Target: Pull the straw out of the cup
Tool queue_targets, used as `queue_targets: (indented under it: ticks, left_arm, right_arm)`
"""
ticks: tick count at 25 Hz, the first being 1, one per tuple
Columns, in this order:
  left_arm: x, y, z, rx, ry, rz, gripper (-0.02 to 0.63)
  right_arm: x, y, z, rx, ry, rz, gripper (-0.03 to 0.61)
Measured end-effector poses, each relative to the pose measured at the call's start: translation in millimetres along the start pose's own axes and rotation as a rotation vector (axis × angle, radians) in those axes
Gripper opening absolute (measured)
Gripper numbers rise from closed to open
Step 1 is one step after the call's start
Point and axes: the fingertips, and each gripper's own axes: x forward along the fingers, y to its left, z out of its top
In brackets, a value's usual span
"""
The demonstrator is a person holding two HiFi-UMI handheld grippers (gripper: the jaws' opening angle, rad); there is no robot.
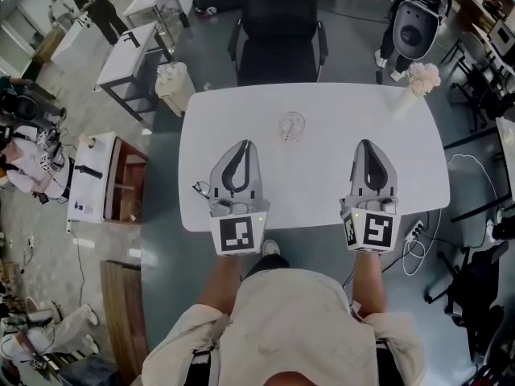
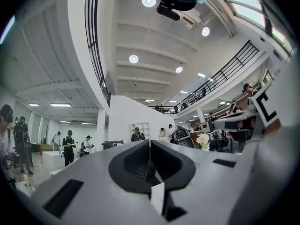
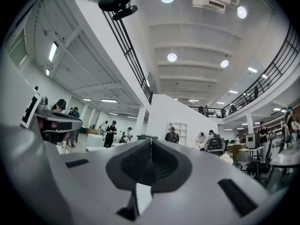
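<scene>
A clear cup [image 1: 292, 125] with a thin straw [image 1: 288, 132] in it stands on the white table [image 1: 322, 191], towards the far side near the middle. My left gripper [image 1: 244, 145] hovers over the table nearer than the cup and to its left, jaws shut and empty. My right gripper [image 1: 367, 144] is level with it to the cup's right, also shut with nothing in it. In the left gripper view the left gripper [image 2: 150, 141] has its tips touching; the right gripper [image 3: 151, 141] looks the same in its own view. Neither gripper view shows the cup.
A black chair [image 1: 278, 39] stands at the table's far side. A vase of pale flowers [image 1: 418, 83] sits at the far right corner. A small dark object [image 1: 201, 189] lies at the table's left edge. Side tables [image 1: 133, 59] and people fill the left.
</scene>
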Motion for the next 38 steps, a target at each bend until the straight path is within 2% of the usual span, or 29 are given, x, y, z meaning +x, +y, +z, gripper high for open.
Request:
queue_targets:
  ticks: [7,13,22,27,35,38]
  left_arm:
    - [26,47,-14,-0.028,-0.02,-0.005,0.009]
    - [36,67,-28,-0.041,-0.023,-0.015,0.009]
    - [49,63,-46,-0.027,-0.014,-0.023,0.009]
    - [63,54,-59,-0.012,-0.005,-0.018,0.009]
    - [83,46,-95,-0.018,0.063,-0.009,0.008]
    - [96,41,-112,-0.013,0.105,-0.009,0.008]
  right_arm:
    - [46,32,-1,-0.032,0.016,-0.002,0.005]
    - [68,58,-4,-0.047,0.004,0.022,0.005]
    - [85,68,-35,-0.049,0.047,0.06,0.006]
    - [96,67,-62,-0.053,0.097,0.109,0.006]
    - [107,78,-116,-0.012,0.195,0.193,0.008]
    - [113,78,-139,0.018,0.228,0.218,0.04]
